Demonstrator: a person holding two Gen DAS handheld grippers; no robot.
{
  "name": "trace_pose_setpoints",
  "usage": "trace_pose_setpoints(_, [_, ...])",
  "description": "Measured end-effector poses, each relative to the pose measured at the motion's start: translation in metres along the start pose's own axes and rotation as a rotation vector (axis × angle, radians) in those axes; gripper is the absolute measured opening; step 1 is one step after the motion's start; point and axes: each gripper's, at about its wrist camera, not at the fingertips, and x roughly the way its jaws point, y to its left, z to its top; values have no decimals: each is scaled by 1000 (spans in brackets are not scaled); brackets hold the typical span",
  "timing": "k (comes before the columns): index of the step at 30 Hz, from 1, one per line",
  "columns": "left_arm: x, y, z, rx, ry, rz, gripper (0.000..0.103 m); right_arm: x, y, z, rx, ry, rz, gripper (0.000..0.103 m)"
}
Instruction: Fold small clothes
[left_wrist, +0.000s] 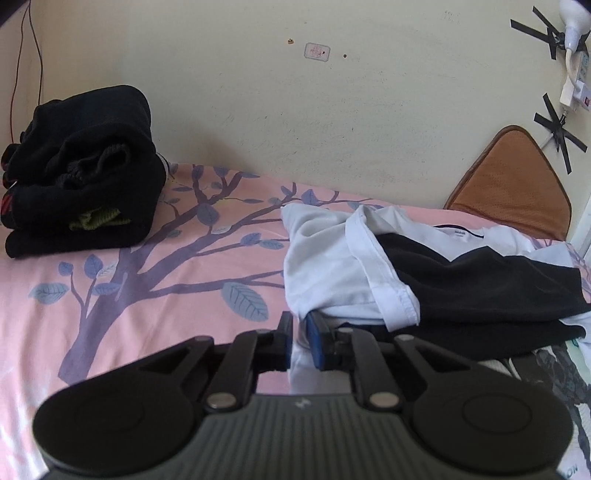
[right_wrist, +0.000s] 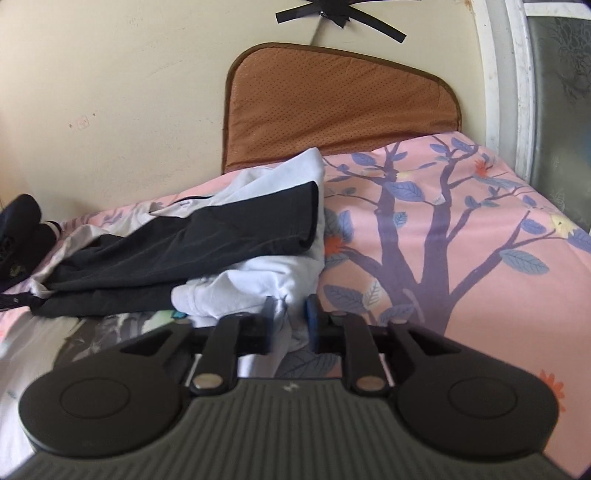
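Left gripper (left_wrist: 299, 341) is clamped on the near left edge of the white-and-black shirt (left_wrist: 332, 258); right gripper (right_wrist: 290, 321) pinches white cloth at the near right edge. The shirt lies partly folded on the pink tree-print bedsheet (left_wrist: 166, 288), near the wall. A stack of folded dark clothes (left_wrist: 81, 173) sits well apart, far left. A brown cushion (right_wrist: 332, 103) leans against the wall behind.

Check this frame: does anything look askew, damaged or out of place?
Nothing damaged. The white-and-black garment lies bunched, its white edge between both grippers' jaws (left gripper, right gripper). Black tape crosses on the wall look makeshift.
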Motion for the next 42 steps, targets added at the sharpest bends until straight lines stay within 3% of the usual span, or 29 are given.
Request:
trace_pose_setpoints(2, [-8, 9, -1, -73, -29, -20, 23, -11, -7, 13, 39, -67, 14, 50])
trace_pose_setpoints(6, [-23, 22, 11, -214, -105, -65, 24, 6, -9, 39, 58, -100, 2, 53])
trace_pose_setpoints(10, [-21, 0, 34, -131, -132, -104, 22, 36, 0, 46, 58, -43, 96, 51])
trace_pose_setpoints(13, [2, -19, 38, -55, -81, -126, 20, 58, 6, 44, 24, 10, 131, 50])
trace_pose_setpoints(15, [28, -26, 31, 1, 9, -36, 16, 73, -1, 39, 8, 42, 55, 49])
trace_pose_setpoints(16, [41, -28, 26, 26, 55, 29, 15, 79, -9, 36, 6, 48, -38, 48])
trace_pose_setpoints(17, [46, -24, 20, 27, 50, 54, 16, 77, -18, 35, 30, 24, -46, 36])
trace_pose_setpoints(19, [41, -14, 23, -35, 62, 39, 16, 66, -34, 36, 169, 22, -27, 35])
trace_pose_setpoints(20, [38, -12, 24, -45, 54, 39, 16, 59, -32, 37, 179, 6, -21, 37])
trace_pose_setpoints(26, [20, -2, 25, -104, 7, 1, 16, 51, 56, 65, -21, -10, 211, 37])
trace_pose_setpoints(31, [26, -3, 17, -94, 35, 17, 18, 108, 159, 78, -177, 92, 365, 42])
trace_pose_setpoints(34, [26, -2, 13, -86, 35, 18, 8, 158, 205, 73, -213, 157, 397, 50])
trace_pose_setpoints(38, [27, 1, 12, -102, 39, 10, 7, 226, 235, 55, -240, 288, 352, 51])
trace_pose_setpoints(40, [27, 3, 11, -110, 37, 6, 7, 239, 245, 50, -247, 313, 385, 13])
trace_pose_setpoints(42, [27, 5, 10, -125, 36, 8, 7, 237, 255, 55, -259, 261, 426, 10])
